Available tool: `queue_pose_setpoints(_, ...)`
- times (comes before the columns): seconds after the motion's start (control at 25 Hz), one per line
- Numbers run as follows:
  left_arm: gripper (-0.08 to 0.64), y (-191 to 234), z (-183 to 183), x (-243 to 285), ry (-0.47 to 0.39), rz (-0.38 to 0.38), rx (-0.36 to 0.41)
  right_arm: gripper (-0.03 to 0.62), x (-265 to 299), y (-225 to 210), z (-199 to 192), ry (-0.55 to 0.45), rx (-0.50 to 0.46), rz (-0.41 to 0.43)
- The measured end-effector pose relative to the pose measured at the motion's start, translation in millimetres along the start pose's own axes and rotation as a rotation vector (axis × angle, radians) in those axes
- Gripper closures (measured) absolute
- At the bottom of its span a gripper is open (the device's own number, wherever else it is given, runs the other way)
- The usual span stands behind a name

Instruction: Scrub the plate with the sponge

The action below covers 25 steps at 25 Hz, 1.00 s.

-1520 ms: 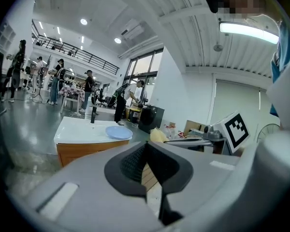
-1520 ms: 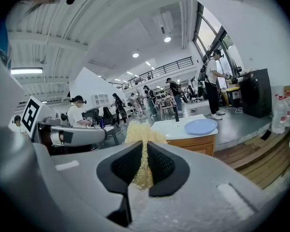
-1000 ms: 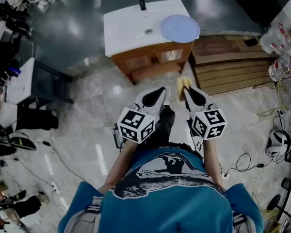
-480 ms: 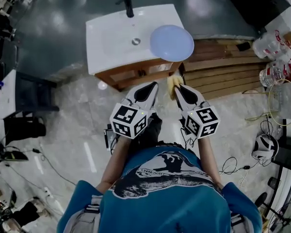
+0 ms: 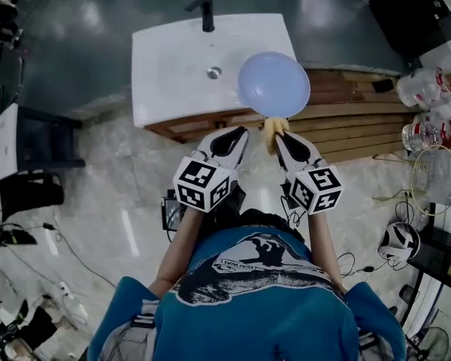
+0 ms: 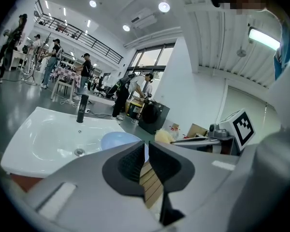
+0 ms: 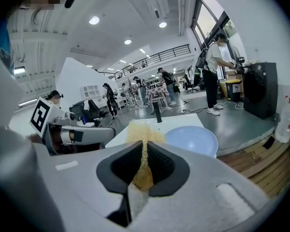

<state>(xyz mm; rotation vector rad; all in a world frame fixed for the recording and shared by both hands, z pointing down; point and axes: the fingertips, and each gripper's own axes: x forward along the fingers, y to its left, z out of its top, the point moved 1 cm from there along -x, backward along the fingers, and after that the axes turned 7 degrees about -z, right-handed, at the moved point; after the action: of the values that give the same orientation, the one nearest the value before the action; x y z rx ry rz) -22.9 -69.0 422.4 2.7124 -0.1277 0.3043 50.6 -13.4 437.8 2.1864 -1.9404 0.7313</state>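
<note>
A pale blue plate (image 5: 274,83) rests on the right end of the white sink (image 5: 165,66), overhanging its front edge. My right gripper (image 5: 278,137) is shut on a yellow sponge (image 5: 272,128), which sits just short of the plate's near rim. In the right gripper view the sponge (image 7: 142,132) is squeezed thin between the pads, with the plate (image 7: 193,139) beyond it. My left gripper (image 5: 237,135) hovers beside it to the left, in front of the cabinet. Its jaws are opening: a narrow gap shows in the left gripper view (image 6: 146,152), with nothing between them.
A black faucet (image 5: 207,12) stands at the back of the sink, with a drain (image 5: 214,72) in the basin. Wooden slats (image 5: 361,115) lie to the right, with plastic bottles (image 5: 425,89) and a wire basket (image 5: 436,175) beyond. Cables and a helmet (image 5: 397,241) lie on the floor. People stand far behind.
The person has stepped toward the sink. Both grippers are now closer to the cabinet front, and the sponge has come up to the plate's near edge.
</note>
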Motion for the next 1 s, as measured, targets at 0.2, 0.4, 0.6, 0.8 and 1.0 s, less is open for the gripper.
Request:
queue_pose_setpoints(0.2,0.514,12.5,0.1,8.3,0.020,0.002,-0.008,0.560,11.8,-8.5,6.1,0.000,0.006,-0.008)
queue_pose_setpoints(0.4,0.507,14.8,-1.0,15.7,0.025,0.015,-0.022,0.560,8.0,-17.4,7.4,0.016,0.002,-0.015)
queue_pose_setpoints(0.6,0.496,18.1,-1.4,27.5,0.029,0.027,-0.039,0.560,11.2,-32.9,14.1,0.021,0.003,-0.021)
queue_pose_setpoints(0.8,0.486,21.4,-6.8,41.0,0.036,0.062,-0.071,0.560,20.5,-52.1,20.0,0.033,-0.008,0.005)
queue_pose_setpoints(1.0,0.456,38.3,-12.4,62.4,0.053,0.127,-0.129,0.560,45.5,-74.9,34.3,0.047,-0.028,0.059)
